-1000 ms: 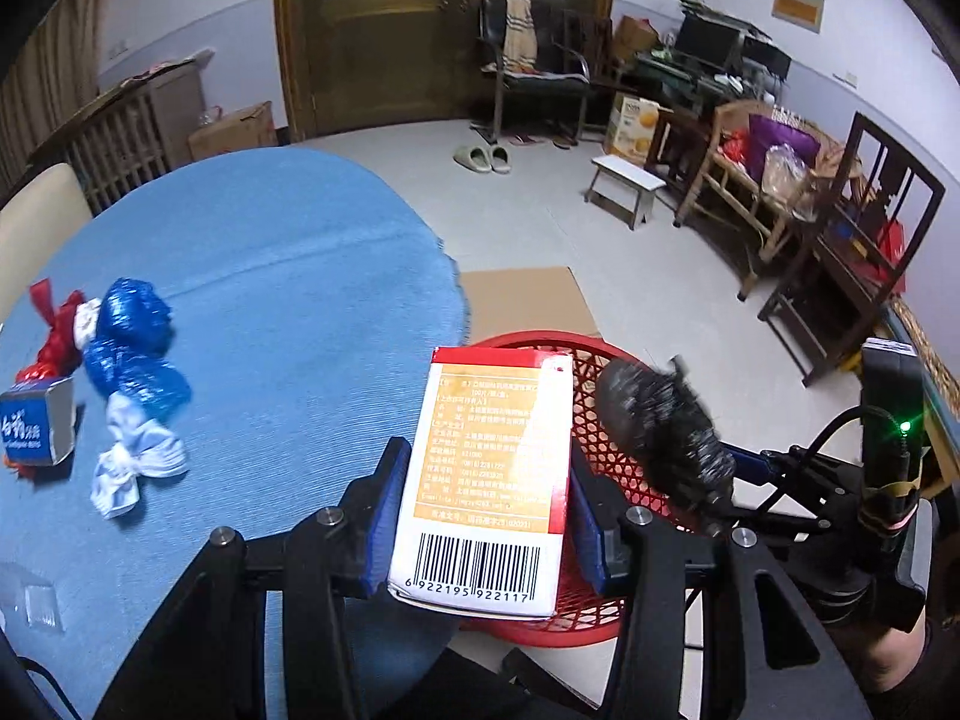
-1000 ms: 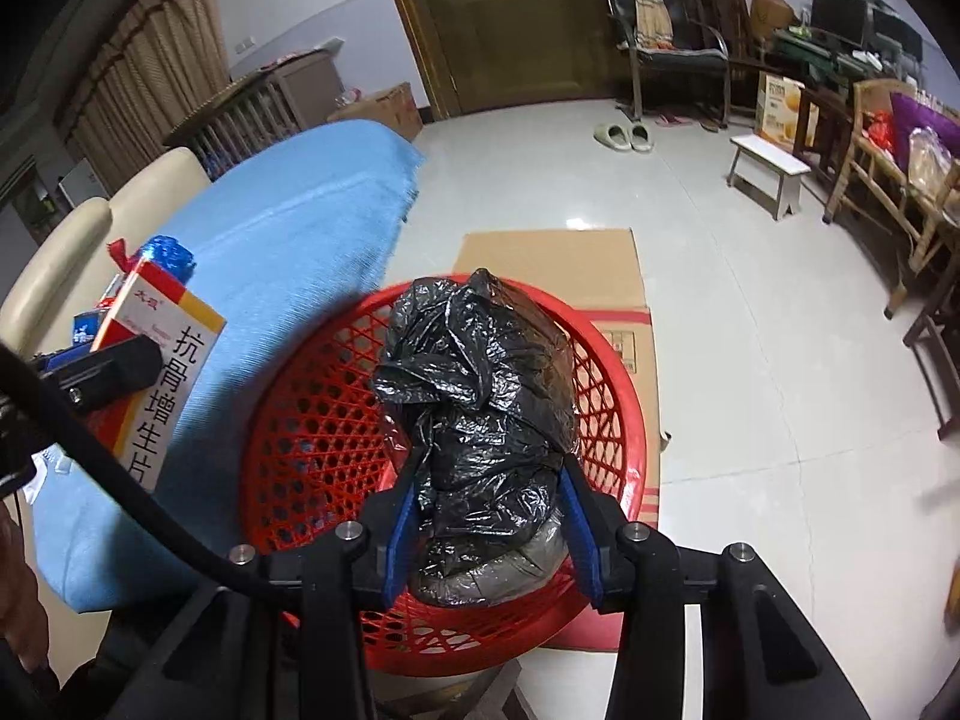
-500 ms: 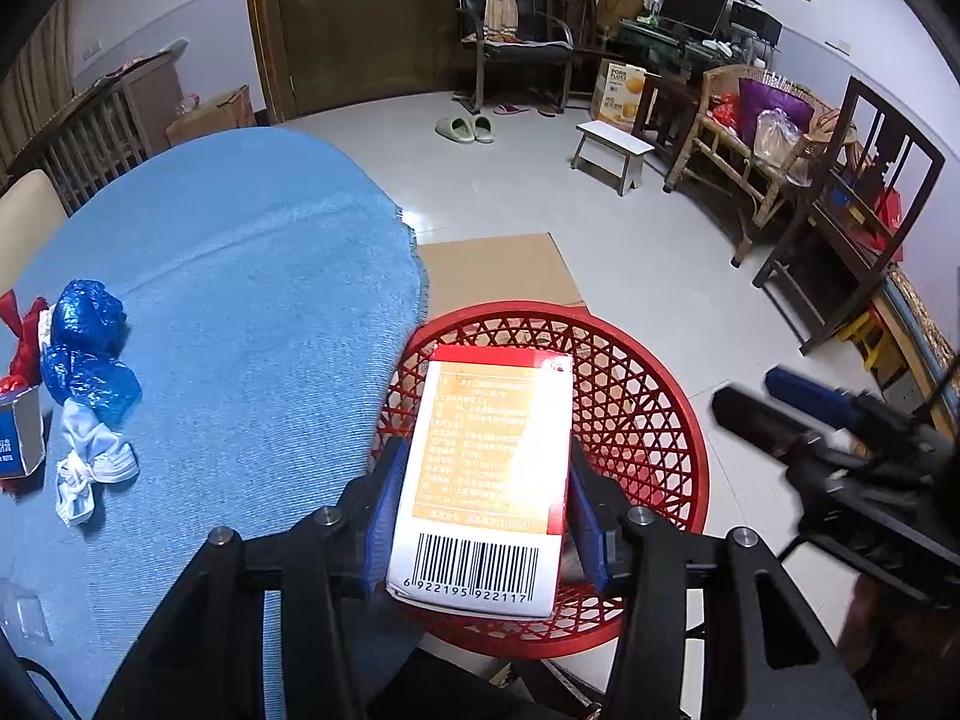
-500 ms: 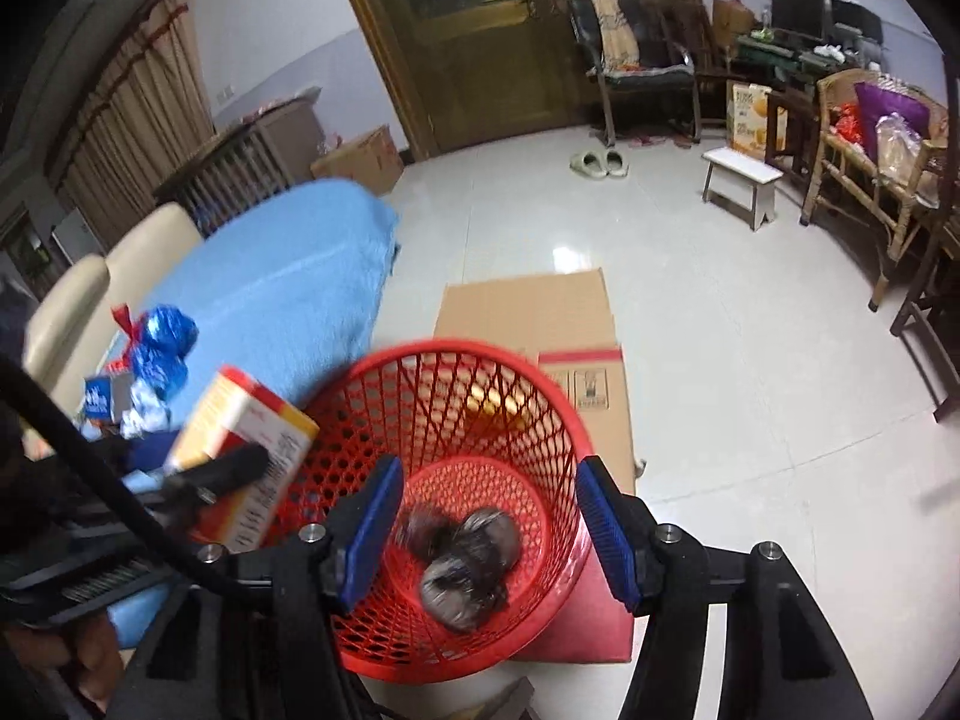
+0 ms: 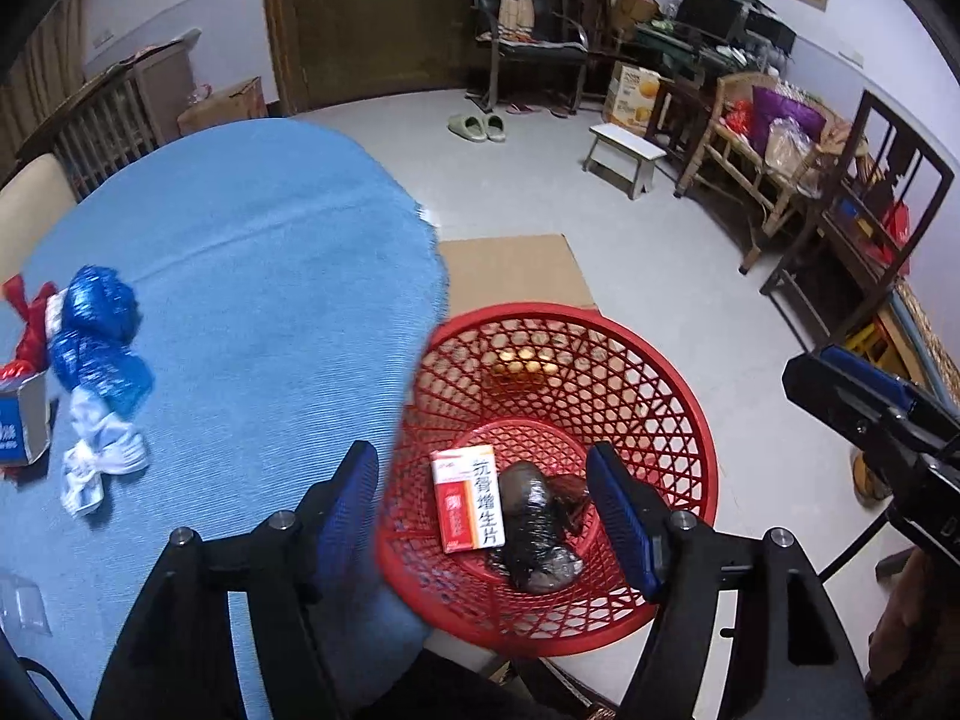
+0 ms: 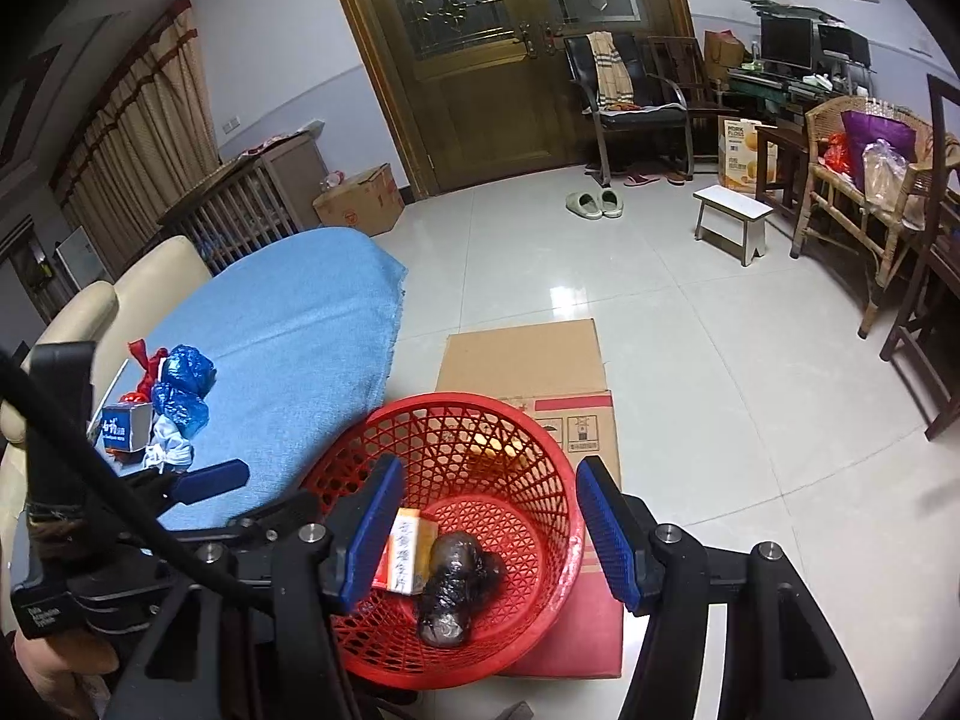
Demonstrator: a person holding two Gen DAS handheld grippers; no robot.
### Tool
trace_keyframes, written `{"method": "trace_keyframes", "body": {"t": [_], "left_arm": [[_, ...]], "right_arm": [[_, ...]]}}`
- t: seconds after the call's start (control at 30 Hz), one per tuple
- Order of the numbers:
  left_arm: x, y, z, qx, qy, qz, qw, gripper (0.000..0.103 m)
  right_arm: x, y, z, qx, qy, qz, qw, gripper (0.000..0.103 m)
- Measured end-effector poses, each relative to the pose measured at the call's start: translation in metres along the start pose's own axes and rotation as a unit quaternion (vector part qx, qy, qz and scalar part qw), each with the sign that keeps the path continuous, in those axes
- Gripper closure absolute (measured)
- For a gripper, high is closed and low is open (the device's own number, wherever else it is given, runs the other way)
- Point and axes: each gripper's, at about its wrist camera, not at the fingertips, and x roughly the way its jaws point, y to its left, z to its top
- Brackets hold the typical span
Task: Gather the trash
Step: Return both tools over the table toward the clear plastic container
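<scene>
risk first, left wrist: my left gripper (image 5: 483,516) gapes empty above the red basket (image 5: 690,414); medicine box (image 5: 468,498), clamped earlier, now lies below between the fingers; blue wrapper pile (image 5: 99,354) far left could scatter on a sloppy grab. right wrist: right gripper (image 6: 486,531) spread, black bag (image 6: 453,588) dropped beneath.

The small box (image 5: 21,420) is cut by the left view's edge. The left gripper (image 6: 384,531) hides part of the carton (image 6: 408,549). The basket (image 5: 684,420) covers yellowish items, too small to tell.
</scene>
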Motion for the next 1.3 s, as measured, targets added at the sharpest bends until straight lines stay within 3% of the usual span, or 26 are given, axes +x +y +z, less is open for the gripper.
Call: {"method": "trace_keyframes", "body": {"t": [0.17, 0.37, 0.53, 0.73, 0.83, 0.97, 1.1, 1.2, 1.3], "left_arm": [[-0.025, 0.039, -0.014, -0.045, -0.019, 0.016, 0.9986, 0.030], [-0.061, 0.106, -0.047, -0.120, -0.050, 0.059, 0.9898, 0.030], [-0.088, 0.171, -0.083, -0.199, -0.072, 0.118, 0.9702, 0.030], [-0.118, 0.257, -0.126, -0.306, -0.089, 0.187, 0.9293, 0.027], [-0.121, 0.291, -0.139, -0.318, -0.090, 0.203, 0.9217, 0.025], [-0.119, 0.313, -0.146, -0.286, -0.092, 0.184, 0.9360, 0.024], [-0.115, 0.313, -0.144, -0.213, -0.089, 0.162, 0.9593, 0.024], [-0.112, 0.308, -0.140, -0.175, -0.084, 0.171, 0.9659, 0.021], [-0.110, 0.310, -0.138, -0.164, -0.081, 0.183, 0.9659, 0.021]], "right_arm": [[0.004, 0.019, 0.001, -0.019, 0.005, 0.014, 1.000, 0.039], [0.018, 0.060, -0.005, -0.056, 0.027, 0.043, 0.997, 0.039], [0.025, 0.106, -0.010, -0.098, 0.041, 0.073, 0.992, 0.039], [0.037, 0.155, -0.022, -0.144, 0.066, 0.104, 0.982, 0.039], [0.038, 0.175, -0.026, -0.166, 0.070, 0.116, 0.977, 0.039], [0.038, 0.192, -0.028, -0.183, 0.072, 0.127, 0.972, 0.039], [0.042, 0.199, -0.030, -0.191, 0.081, 0.126, 0.970, 0.039], [0.045, 0.202, -0.030, -0.193, 0.085, 0.124, 0.970, 0.039], [0.048, 0.207, -0.030, -0.196, 0.090, 0.123, 0.969, 0.039]]}}
